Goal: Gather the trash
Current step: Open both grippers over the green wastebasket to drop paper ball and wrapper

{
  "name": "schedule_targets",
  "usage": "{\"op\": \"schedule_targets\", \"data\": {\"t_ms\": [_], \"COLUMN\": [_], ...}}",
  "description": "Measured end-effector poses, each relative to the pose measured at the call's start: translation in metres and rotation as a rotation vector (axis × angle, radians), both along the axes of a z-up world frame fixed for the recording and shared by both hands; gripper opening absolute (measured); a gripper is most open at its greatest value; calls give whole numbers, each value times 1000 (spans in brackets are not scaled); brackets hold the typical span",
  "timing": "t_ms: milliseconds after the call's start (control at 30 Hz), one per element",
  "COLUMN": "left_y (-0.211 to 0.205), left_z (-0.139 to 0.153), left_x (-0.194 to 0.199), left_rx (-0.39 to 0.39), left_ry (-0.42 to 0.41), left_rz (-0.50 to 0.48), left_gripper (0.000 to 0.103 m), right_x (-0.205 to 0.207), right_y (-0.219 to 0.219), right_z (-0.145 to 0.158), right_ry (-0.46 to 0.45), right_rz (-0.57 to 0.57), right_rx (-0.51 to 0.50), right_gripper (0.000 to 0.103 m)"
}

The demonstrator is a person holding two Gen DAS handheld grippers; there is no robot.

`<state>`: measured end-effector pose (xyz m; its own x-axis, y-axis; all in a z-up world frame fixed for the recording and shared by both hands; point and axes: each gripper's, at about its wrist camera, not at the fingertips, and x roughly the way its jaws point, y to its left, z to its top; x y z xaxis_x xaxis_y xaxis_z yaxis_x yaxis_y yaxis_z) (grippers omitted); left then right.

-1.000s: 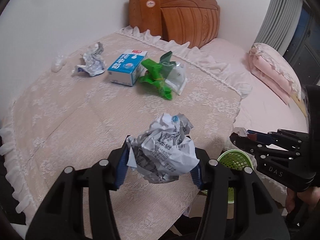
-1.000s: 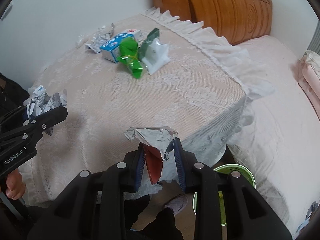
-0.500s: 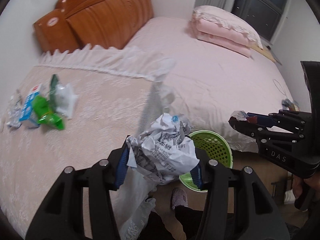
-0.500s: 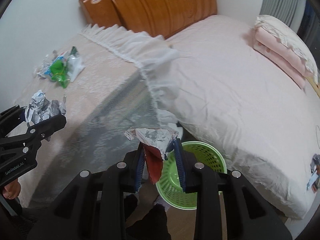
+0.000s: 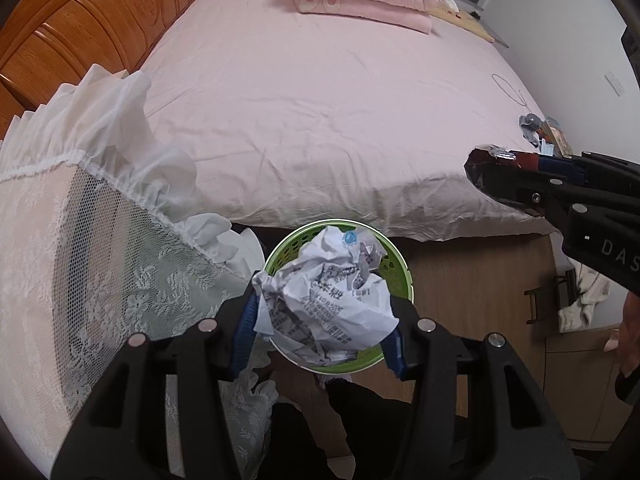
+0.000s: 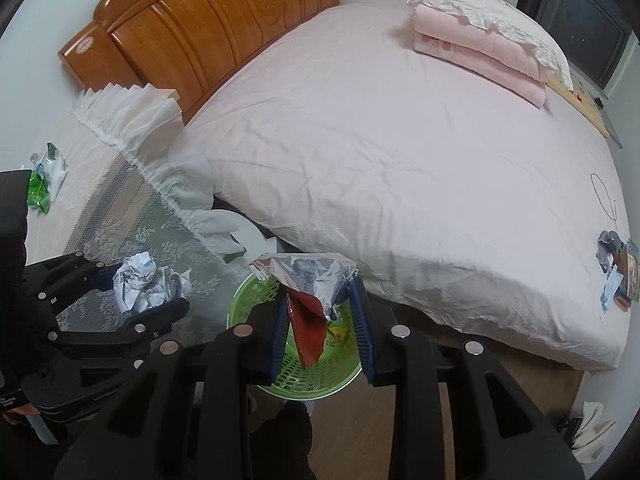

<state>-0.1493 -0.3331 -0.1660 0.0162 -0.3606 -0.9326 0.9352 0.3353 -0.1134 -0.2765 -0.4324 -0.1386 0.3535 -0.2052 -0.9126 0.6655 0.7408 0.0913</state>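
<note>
Paper ball [image 5: 326,294] sits clamped between the blue-padded fingers of the left gripper [image 5: 320,326], directly over the green basket [image 5: 280,254] in the left wrist view; basket rim shows behind and around it. Basket stands on the wooden floor in the gap between the lace-covered table [image 5: 60,280] and the pink bed [image 5: 340,100].

Ball: crumpled white paper, grey-black print, a small blue mark near the top. Wider than the finger pads, bulging out above them.

Right gripper [image 6: 322,320] is closed on a foil wrapper [image 6: 308,280], also above the basket [image 6: 236,304] in the right wrist view. Wrapper: silver, creased foil spread across the top, red inner face hanging down between the fingers as a pointed flap. The flap's tip overlaps the basket interior; contact with the basket cannot be told. Some yellowish item lies at the basket bottom, too small to identify.

Cross-check: the right wrist view shows the left gripper [image 6: 140,292] at left, paper ball [image 6: 146,282] in its grip, beside the basket rim. Left wrist view shows the right gripper [image 5: 492,180] at right edge, dark wrapper [image 5: 486,160] at its tip.

More litter on the table, far left: green wrapper [image 6: 38,194], well apart from both grippers.
</note>
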Motion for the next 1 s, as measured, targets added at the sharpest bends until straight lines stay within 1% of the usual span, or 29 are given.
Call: {"op": "schedule_targets", "data": {"t_ms": [100,133,167,200,267,300,533,767,1000], "left_y": [-3,-5,-5,-4,-2,-1,17,47,93], "left_z": [1,2,3,5,11,14,33,61,97], "left_x": [0,2,1,1,0,0,9,22,42], "left_rx": [-5,-7,-8,-11,-26,-34,-58,-109,-164], "left_ry": [-11,-15,-16,-23,-52,-63,-91,-123,-165], "left_rz": [5,3,1,1,5,7,56,122,242], "left_gripper": [51,53,61,73,86,88,95,95,95], "right_x": [-1,0,1,1,2,2,6,15,23], "right_y": [-2,-3,-3,-4,-4,-5,-3,11,33], "right_z": [-1,-1,-1,-2,-2,-2,-9,-22,-39], "right_ry": [-4,-5,-6,-7,-10,-12,-12,4,42], "right_rz": [5,6,8,8,7,6,10,41,79], "right_rx": [4,5,6,6,8,11,45,78,115], "right_gripper": [31,32,32,32,32,32,32,32,33]}}
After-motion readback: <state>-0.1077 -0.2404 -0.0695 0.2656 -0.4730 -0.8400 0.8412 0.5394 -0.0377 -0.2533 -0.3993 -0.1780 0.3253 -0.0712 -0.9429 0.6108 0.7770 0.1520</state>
